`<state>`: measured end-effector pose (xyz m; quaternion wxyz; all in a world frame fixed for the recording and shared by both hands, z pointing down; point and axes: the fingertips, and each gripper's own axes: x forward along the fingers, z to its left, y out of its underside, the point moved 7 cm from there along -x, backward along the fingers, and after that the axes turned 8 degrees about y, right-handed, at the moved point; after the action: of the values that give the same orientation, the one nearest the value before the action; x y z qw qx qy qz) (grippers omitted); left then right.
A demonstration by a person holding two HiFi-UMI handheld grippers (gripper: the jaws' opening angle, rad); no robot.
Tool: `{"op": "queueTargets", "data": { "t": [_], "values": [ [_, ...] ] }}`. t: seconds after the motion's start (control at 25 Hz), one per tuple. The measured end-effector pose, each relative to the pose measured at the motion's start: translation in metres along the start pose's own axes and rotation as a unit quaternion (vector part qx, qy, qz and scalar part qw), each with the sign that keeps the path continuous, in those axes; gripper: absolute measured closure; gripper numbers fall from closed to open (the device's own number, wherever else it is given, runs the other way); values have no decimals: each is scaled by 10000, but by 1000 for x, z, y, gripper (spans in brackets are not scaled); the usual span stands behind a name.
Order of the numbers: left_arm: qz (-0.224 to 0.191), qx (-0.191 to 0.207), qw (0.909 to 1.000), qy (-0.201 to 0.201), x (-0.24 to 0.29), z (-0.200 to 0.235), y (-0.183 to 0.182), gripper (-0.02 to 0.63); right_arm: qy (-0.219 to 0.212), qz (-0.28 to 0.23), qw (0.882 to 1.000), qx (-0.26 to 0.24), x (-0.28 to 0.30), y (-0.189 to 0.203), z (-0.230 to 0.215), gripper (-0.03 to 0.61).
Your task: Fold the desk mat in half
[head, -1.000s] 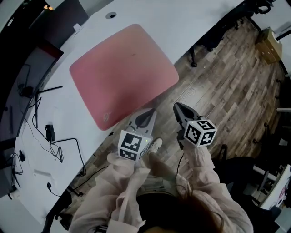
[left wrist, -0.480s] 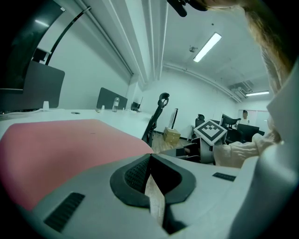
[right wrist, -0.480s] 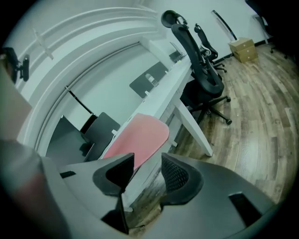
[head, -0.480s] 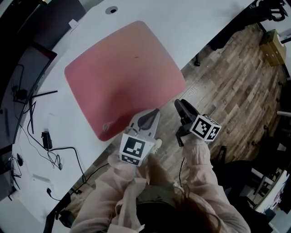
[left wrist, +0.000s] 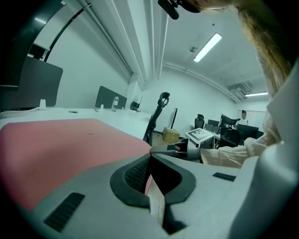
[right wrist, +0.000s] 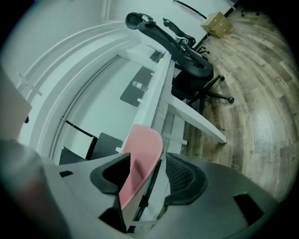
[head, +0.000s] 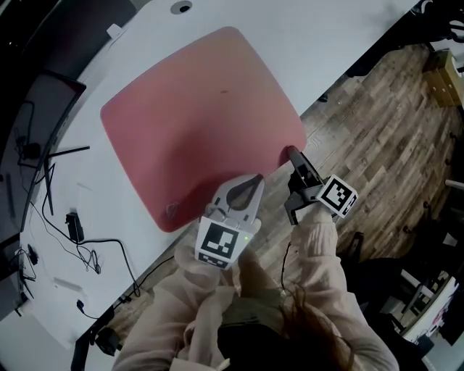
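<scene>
Desk mat (head: 196,109), pink, one item: it lies flat and unfolded on the white bench (head: 341,36), with its near edge along the bench's front edge. Right claw (head: 293,153): since a second ago it has come in from over the wooden floor (head: 384,130) to the mat's near right corner and rolled onto its side. Its jaws have just been opening and now stand wide; its own view shows the mat's edge between them, with the pads not yet pressing. Left claw (head: 254,178): it has also moved up, from off the bench to the mat's near edge. Its jaws meet at the tip, and we can make out nothing clamped in them. We judge that the fold has not begun and that the right side is about to take the corner, while the left side must still open before it can grip. Also entered: loose cables (head: 83,235) and a dark screen (head: 47,87) at the bench's left, a round cable hole (head: 180,7) beyond the mat's far edge, and a cardboard box (head: 444,69) on the floor. All are well apart from the mat, so we see nothing in the fold's way.
</scene>
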<state>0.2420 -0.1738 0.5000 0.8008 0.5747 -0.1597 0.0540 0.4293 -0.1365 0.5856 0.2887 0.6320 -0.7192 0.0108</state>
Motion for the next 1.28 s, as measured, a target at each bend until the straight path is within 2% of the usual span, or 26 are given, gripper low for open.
{"op": "queueTargets", "data": {
  "t": [0.12, 0.32, 0.44, 0.84, 1.04, 1.28],
  "values": [
    [13, -32, 10000, 5, 0, 2, 0, 589, -93, -176, 9998, 4, 0, -14, 4, 389],
    [4, -77, 9999, -92, -4, 4, -2, 589, 401, -214, 9980, -449, -12, -19, 7, 480],
    [-17, -105, 9998, -175, -9, 4, -1, 589, 329, -305, 9979, -476, -19, -20, 11, 538],
    [-118, -144, 9990, -396, -34, -10, 0, 589, 21, -341, 9936, -1079, -31, -25, 44, 549],
    [-161, -150, 9983, -536, -48, -21, 2, 589, 179, -348, 9802, -1942, -35, -23, 60, 549],
    [-231, -250, 9959, -843, -64, -25, 3, 589, 40, -222, 9654, -2597, -41, -17, 85, 549]
  ]
}}
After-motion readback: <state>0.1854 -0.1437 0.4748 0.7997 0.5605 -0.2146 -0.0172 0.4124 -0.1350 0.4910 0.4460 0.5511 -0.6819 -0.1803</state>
